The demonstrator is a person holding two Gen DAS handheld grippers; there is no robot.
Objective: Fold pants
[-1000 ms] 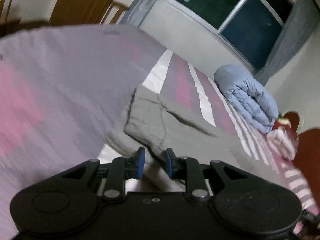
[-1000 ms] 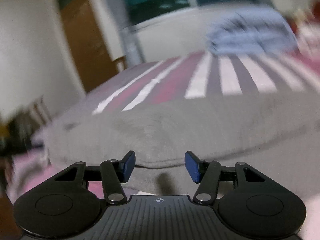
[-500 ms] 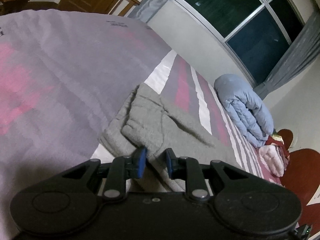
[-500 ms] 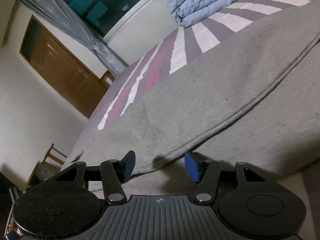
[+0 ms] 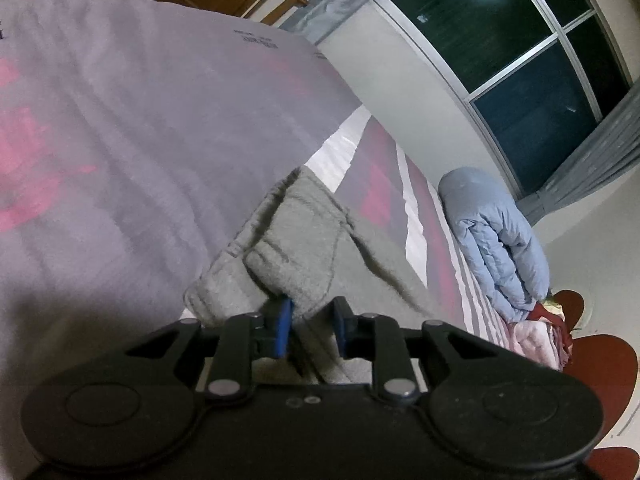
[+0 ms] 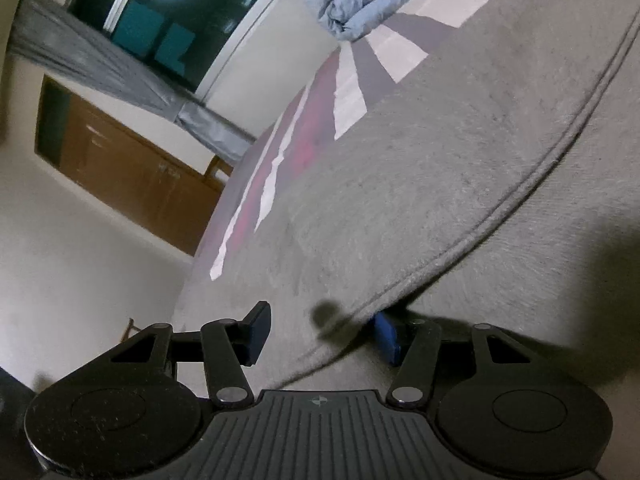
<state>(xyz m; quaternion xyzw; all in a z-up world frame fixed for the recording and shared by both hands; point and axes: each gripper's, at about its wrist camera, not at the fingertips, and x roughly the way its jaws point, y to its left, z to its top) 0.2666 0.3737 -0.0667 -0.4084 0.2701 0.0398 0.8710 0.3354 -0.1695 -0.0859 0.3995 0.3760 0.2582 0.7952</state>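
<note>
Since 1 s ago my right view has rolled and sharpened: the blur is gone and the bed (image 6: 280, 160) now runs diagonally, w/ the pants (image 6: 420, 184) filling most of the frame. On the left, the cuff end has come closer to the pads than before.

Left hand-held gripper (image 5: 310, 328): pads narrowed on a fold of the pants (image 5: 296, 256), cloth sits between them, so I read it as grasping the pants. That grey fleece lies bunched on the bed (image 5: 140, 140), its ribbed cuffs stacked toward the lavender-pink part of the sheet. The rest of the fabric trails past the gripper toward the striped part of the sheet.

Right hand-held gripper (image 6: 320, 334): fingers spread wide, released. A seamed edge of the pants runs between them; the right pad (image 6: 386, 336) is tucked just under that edge, the left pad (image 6: 256, 332) is over the top layer. Not clamped on anything.

Rel. to the pants: a rolled blue duvet (image 5: 496, 236) lies beyond them on the bed, near the window (image 5: 520, 60). Grey curtain (image 6: 120, 76) hangs beside the window. Wooden door (image 6: 120, 172) sits past the far end of the bed. Can't tell what the red-brown thing beside the duvet is.
</note>
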